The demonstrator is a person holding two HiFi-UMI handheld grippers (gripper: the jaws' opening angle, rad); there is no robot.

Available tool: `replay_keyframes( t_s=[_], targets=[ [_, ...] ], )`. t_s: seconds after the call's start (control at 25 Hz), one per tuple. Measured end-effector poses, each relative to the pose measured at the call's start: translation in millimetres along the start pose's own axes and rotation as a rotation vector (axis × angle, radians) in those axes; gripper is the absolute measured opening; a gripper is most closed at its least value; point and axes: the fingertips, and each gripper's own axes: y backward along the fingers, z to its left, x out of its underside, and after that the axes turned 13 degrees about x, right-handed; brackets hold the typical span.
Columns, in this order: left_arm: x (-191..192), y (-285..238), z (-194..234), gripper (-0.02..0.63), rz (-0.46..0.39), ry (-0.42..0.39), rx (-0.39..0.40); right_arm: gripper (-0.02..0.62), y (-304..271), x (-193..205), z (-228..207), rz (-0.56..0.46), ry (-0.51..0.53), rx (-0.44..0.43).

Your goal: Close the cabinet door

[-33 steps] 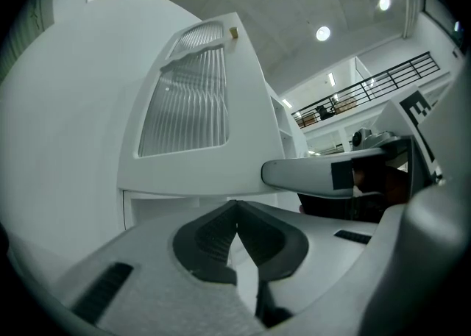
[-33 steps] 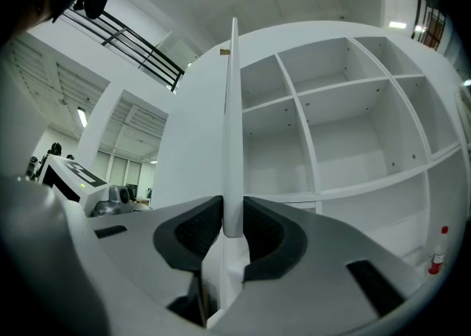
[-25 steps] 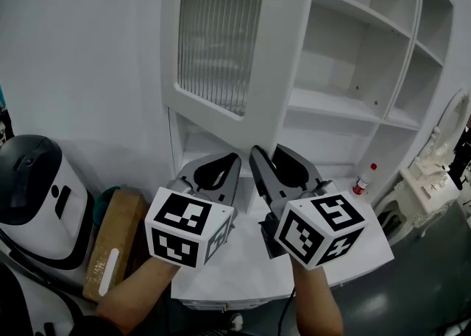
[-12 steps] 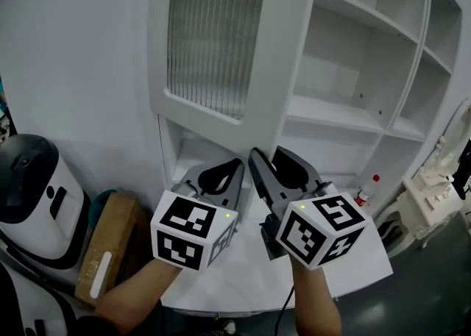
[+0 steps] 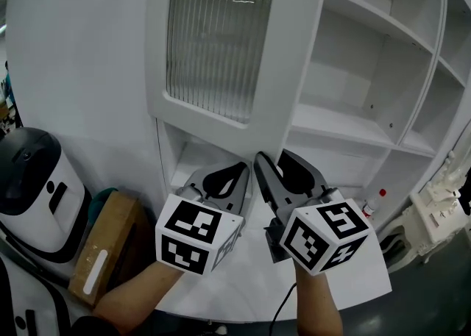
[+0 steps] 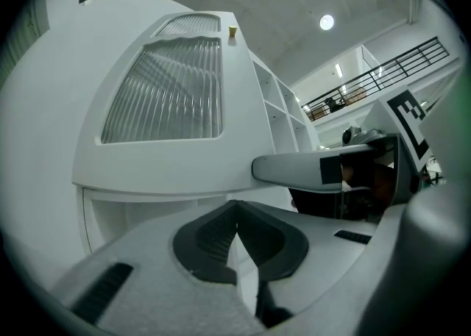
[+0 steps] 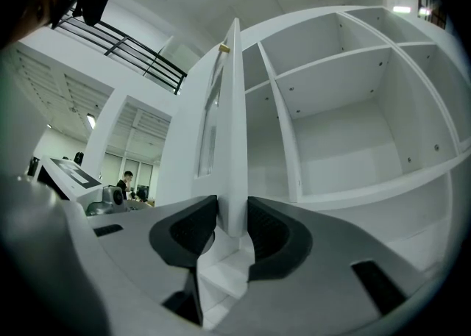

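The white cabinet door (image 5: 287, 70), with a ribbed glass pane (image 5: 213, 40), stands swung out from the open-shelved cabinet (image 5: 346, 118). My right gripper (image 5: 271, 156) is at the door's lower free corner. In the right gripper view the door's edge (image 7: 234, 129) stands between the jaws of that gripper (image 7: 234, 228). The jaws are opening, and the pads lie close on either side without pressing. My left gripper (image 5: 239, 169) is just left of it, under the door's bottom rail (image 6: 169, 180). Its jaws (image 6: 235, 208) meet at the tips with nothing between them.
A black-and-white appliance (image 5: 33, 187) and a cardboard box (image 5: 103, 246) stand at the lower left by the wall. A low white top (image 5: 243, 283) lies under both grippers. A small red-capped bottle (image 5: 375, 201) and ornate white furniture (image 5: 441, 209) are at the right.
The door shows more of its face and has shifted slightly left in the head view. Both grippers have moved along with its lower corner, and the right jaws stand a little wider.
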Motion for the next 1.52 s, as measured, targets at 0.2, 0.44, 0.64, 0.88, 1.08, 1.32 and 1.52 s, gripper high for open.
replay_keyframes(
  t_s=[0.2, 0.44, 0.64, 0.88, 1.08, 1.32, 1.52],
  targets=[
    [0, -12, 7, 0.011, 0.003, -0.001, -0.025, 0.135, -10, 1, -10, 0.0, 0.01, -0.021],
    [-5, -26, 12, 0.011, -0.009, 0.004, -0.047, 0.138, -20, 1, -22, -0.005, 0.084, 0.003],
    [-5, -37, 17, 0.011, -0.016, 0.01, -0.075, 0.15, -29, 1, -31, -0.002, 0.095, -0.008],
    [-5, -47, 24, 0.011, -0.018, 0.026, -0.117, 0.158, -39, 0, -41, -0.005, 0.103, -0.013],
    [-3, -54, 27, 0.011, -0.013, 0.022, -0.148, 0.17, -47, 2, -50, -0.005, 0.089, -0.017],
    [5, -58, 33, 0.011, 0.013, 0.02, -0.175, 0.183, -60, 4, -58, 0.002, 0.074, -0.024],
    [-1, -63, 35, 0.011, 0.004, 0.015, -0.184, 0.184, -68, 4, -62, 0.01, 0.082, -0.037]
  ],
)
